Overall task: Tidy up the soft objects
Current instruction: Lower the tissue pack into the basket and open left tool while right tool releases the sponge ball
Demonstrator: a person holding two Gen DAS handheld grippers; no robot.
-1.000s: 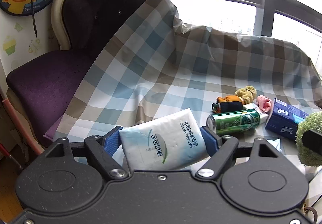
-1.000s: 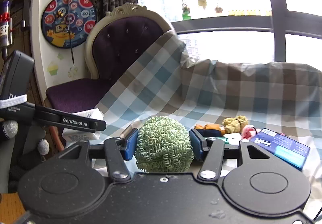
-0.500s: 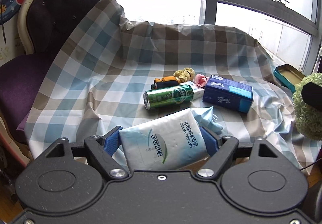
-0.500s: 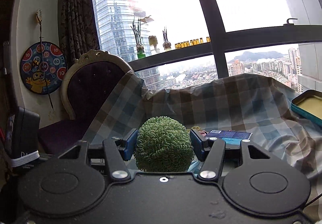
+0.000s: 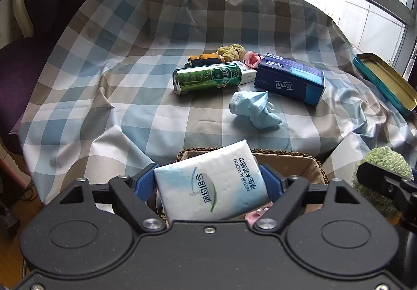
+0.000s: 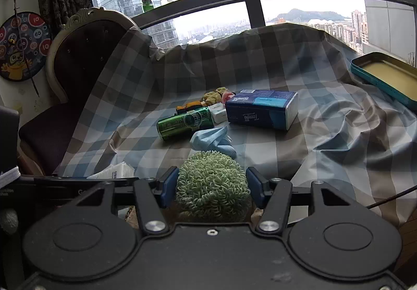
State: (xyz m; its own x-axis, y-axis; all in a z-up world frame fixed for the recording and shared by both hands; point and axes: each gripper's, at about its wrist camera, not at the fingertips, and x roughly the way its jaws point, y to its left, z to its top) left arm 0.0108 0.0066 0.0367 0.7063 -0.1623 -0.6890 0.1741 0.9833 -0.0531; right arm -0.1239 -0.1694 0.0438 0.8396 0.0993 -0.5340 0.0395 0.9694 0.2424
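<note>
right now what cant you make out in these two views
- Basket contents: left wrist view, hidden behind the tissue pack and left gripper.
- Small white box: both views, mostly behind the green can.
- Soft toys: too small, bunched together.
- Tin: cut by the frame edge.

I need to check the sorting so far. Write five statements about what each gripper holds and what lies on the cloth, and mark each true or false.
1. The left gripper is shut on a white tissue pack. True.
2. The right gripper is empty. False: it is shut on a green loopy ball.
3. The green can stands upright. False: it lies on its side.
4. The crumpled blue face mask lies on the checked cloth, nearer than the can. True.
5. The blue Tempo tissue box sits inside the teal tin. False: it lies on the cloth, apart from it.
</note>
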